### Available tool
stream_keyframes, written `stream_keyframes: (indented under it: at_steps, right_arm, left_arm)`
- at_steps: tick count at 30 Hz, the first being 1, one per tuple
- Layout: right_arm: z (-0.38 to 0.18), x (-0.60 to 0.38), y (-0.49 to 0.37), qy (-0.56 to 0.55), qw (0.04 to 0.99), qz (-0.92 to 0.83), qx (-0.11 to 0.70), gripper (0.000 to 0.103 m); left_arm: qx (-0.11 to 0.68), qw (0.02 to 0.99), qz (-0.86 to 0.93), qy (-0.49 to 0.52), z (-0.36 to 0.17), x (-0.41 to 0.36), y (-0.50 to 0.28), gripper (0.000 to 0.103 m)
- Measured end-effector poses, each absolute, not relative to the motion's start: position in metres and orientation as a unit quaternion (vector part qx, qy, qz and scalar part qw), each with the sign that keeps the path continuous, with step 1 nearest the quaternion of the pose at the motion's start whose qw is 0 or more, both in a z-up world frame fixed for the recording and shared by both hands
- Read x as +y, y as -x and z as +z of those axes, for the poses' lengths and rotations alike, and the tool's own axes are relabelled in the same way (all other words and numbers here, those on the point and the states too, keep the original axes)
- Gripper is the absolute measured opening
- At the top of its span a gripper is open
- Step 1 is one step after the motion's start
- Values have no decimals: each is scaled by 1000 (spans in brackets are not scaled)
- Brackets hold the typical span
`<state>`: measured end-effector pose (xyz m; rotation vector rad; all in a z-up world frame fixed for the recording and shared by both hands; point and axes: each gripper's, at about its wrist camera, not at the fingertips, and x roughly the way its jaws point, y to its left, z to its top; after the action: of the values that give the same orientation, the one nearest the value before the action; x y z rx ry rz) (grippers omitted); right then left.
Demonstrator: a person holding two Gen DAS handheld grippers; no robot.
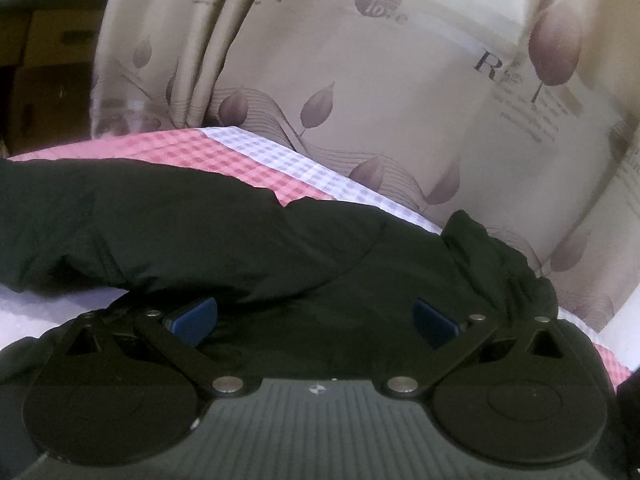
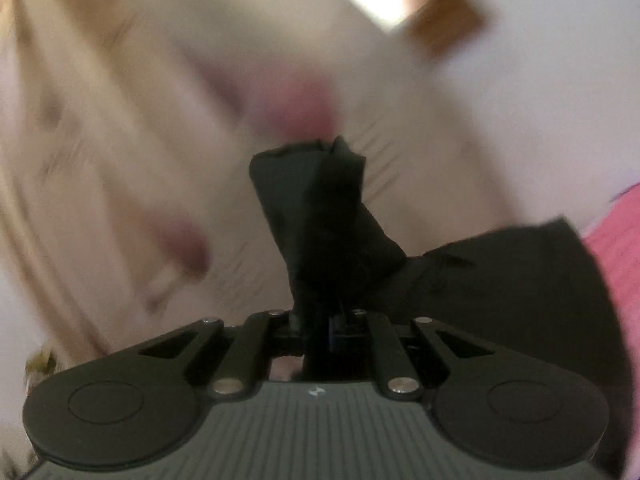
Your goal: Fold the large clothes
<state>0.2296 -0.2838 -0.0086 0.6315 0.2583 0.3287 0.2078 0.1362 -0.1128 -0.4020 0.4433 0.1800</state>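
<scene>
R gripper (image 2: pixel 316 320) pinching black jacket (image 2: pixel 320 216), L gripper (image 1: pixel 316 316) spread

Right hand-held gripper (image 2: pixel 320 326) clamped on black garment (image 2: pixel 320 216), blurred beige curtain (image 2: pixel 120 100) behind

Left gripper (image 1: pixel 316 320): black linkage, blue ribbed pads (image 1: pixel 196 318), grey ridged body, silver rivets. Between and ahead of its fingers, garment (image 1: pixel 192 236) is solid black, no pattern. Beyond the garment, bedsheet (image 1: pixel 224 156) shows pink-and-white gingham beside a band of pale lilac-and-white gingham. Further ahead, curtain (image 1: pixel 360 92) is beige-cream with mauve-brown leaf motifs, thin dark wavy lines and grey lettering. Right gripper (image 2: pixel 320 326): same black and grey; black cloth sticks up from its fingers; blurred cream and pink behind.
</scene>
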Motion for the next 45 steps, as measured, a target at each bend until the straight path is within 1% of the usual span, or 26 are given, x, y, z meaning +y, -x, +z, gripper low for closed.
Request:
stream_keyframes:
  at_steps: [5, 8, 11, 15, 17, 19, 21, 22, 23, 24, 25, 26, 27, 28, 29, 36, 45]
  right_arm:
    - [-51, -187, -254, -223, 930, 218, 196, 9]
    - [-79, -148, -262, -176, 927, 235, 234, 9]
    - [-101, -116, -264, -113, 929, 246, 252, 9]
    - [-114, -88, -261, -38, 931, 251, 264, 9]
    - [-115, -82, -258, -16, 930, 254, 266, 12]
    - [-115, -79, -260, -3, 930, 252, 267, 12]
    - [-119, -82, -266, -7, 927, 256, 275, 15]
    - [-121, -83, -266, -9, 925, 258, 278, 18]
    - [-124, -83, -265, -10, 923, 263, 281, 24]
    - [-126, -81, -266, -8, 920, 269, 285, 28]
    - [-126, -80, -268, -6, 917, 276, 287, 38]
    - [-128, -79, -267, -5, 915, 288, 285, 55]
    - [-130, -78, -267, -3, 910, 302, 284, 65]
    - [-131, -75, -267, 0, 904, 318, 286, 84]
    - [-132, -74, -266, 5, 901, 327, 286, 88]
    - [-133, -79, -270, -27, 894, 341, 291, 88]
    - [-132, -70, -267, -2, 898, 331, 289, 88]
  left_arm:
    - [216, 951, 91, 201, -113, 136, -208, 103]
    - [215, 948, 91, 215, -115, 141, -207, 103]
    - [213, 948, 91, 217, -115, 141, -206, 103]
    - [212, 948, 90, 218, -115, 141, -206, 103]
    - [212, 948, 92, 219, -115, 139, -207, 103]
    - [211, 948, 92, 218, -115, 140, -207, 103]
    - [212, 948, 93, 217, -115, 140, -207, 103]
    - [212, 948, 92, 217, -115, 140, -206, 103]
    - [212, 948, 93, 217, -115, 140, -206, 103]
    - [213, 948, 93, 216, -115, 140, -206, 103]
    - [213, 948, 93, 216, -115, 141, -206, 103]
    - [214, 948, 94, 216, -115, 139, -207, 103]
    - [214, 948, 95, 216, -115, 139, -207, 103]
    - [215, 948, 96, 215, -115, 138, -208, 103]
    - [216, 948, 96, 213, -115, 138, -208, 103]
    - [219, 948, 102, 208, -115, 134, -211, 103]
    - [220, 948, 105, 204, -115, 131, -212, 103]
